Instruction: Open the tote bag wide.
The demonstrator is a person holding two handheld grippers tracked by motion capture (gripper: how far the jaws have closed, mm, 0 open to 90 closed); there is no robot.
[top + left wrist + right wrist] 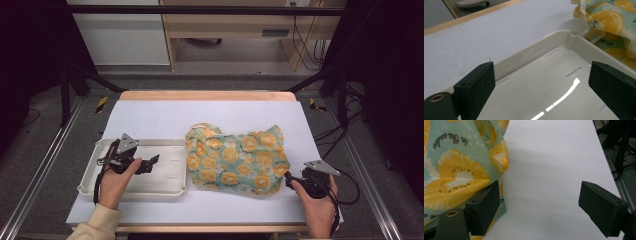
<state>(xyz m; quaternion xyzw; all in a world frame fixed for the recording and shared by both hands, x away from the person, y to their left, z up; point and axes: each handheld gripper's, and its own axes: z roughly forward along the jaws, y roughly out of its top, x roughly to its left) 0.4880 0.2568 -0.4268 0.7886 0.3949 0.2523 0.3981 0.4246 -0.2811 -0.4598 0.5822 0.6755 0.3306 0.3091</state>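
Observation:
A crumpled cloth (235,157) printed with yellow citrus slices on pale teal lies at the middle right of the white table cover. A cream plastic tray (165,172) sits to its left, almost touching it. My left gripper (150,162) hovers over the tray, open, with nothing between its jaws; in the left gripper view (541,75) the tray's wall (536,52) and the cloth (609,20) lie beyond it. My right gripper (290,179) is open at the cloth's near right corner. In the right gripper view (539,202) one jaw stands against the cloth's edge (454,170), and bare table lies between the jaws.
The white table cover (165,117) has a wooden edge (205,95) at the back. Black frame posts and cables (345,135) stand off the right side, past the table's right edge. Metal rails run along both sides.

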